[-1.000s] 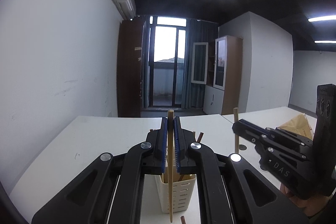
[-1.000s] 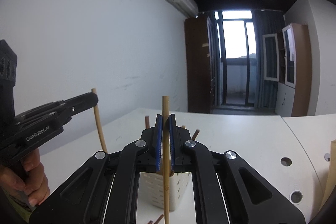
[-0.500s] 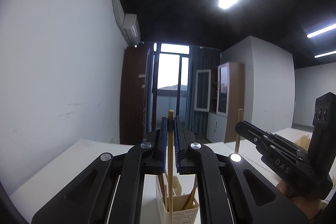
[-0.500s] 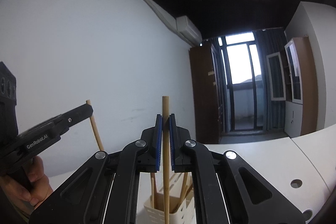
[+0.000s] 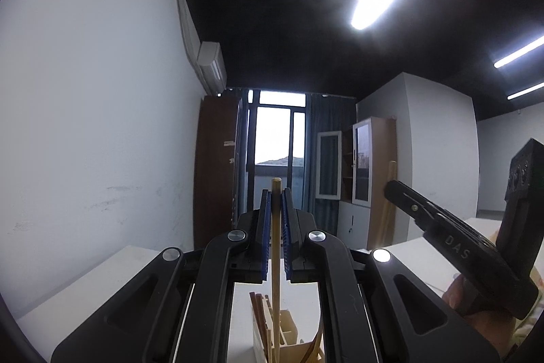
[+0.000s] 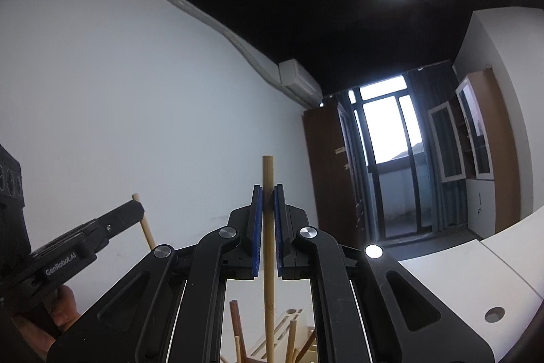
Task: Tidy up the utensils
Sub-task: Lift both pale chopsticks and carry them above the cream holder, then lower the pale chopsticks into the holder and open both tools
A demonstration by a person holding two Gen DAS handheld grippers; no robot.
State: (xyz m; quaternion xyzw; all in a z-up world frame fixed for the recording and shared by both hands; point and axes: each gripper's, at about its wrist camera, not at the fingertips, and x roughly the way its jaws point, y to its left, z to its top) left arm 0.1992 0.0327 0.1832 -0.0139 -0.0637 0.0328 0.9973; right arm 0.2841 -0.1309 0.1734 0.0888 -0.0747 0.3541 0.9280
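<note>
Left wrist view. The left gripper (image 5: pixel 276 193) pinches a pale, round wooden chopstick (image 5: pixel 276 247) between its blue ribbed pads (image 5: pixel 266 237); the jaws are pressed in on the stick. The chopstick's long axis runs upright: its blunt, flat-cut top pokes just above the fingertips, and its lower length drops straight down to the white plastic utensil holder (image 5: pixel 261 342) below, where it runs out of the bottom of the picture. Darker brown chopsticks (image 5: pixel 259 308) lean in that holder, which stands on the white table (image 5: pixel 102 281). To the right, the right gripper (image 5: pixel 391 186) carries a second light wooden chopstick (image 5: pixel 391 174), near upright with its top tilted slightly right; a hand (image 5: pixel 476 312) grips the handle.

Right wrist view. The right gripper (image 6: pixel 268 189) clamps its light wooden chopstick (image 6: pixel 268 227) between closed blue pads (image 6: pixel 257 233). The stick stands vertical, smooth and evenly thick, its square-cut end rising clearly above the fingertips and its lower end over the white utensil holder (image 6: pixel 272 346). Brown chopsticks (image 6: pixel 236 325) slant there. At left, the left gripper (image 6: pixel 137 208) holds its pale chopstick (image 6: pixel 146 227), top leaning left.
</note>
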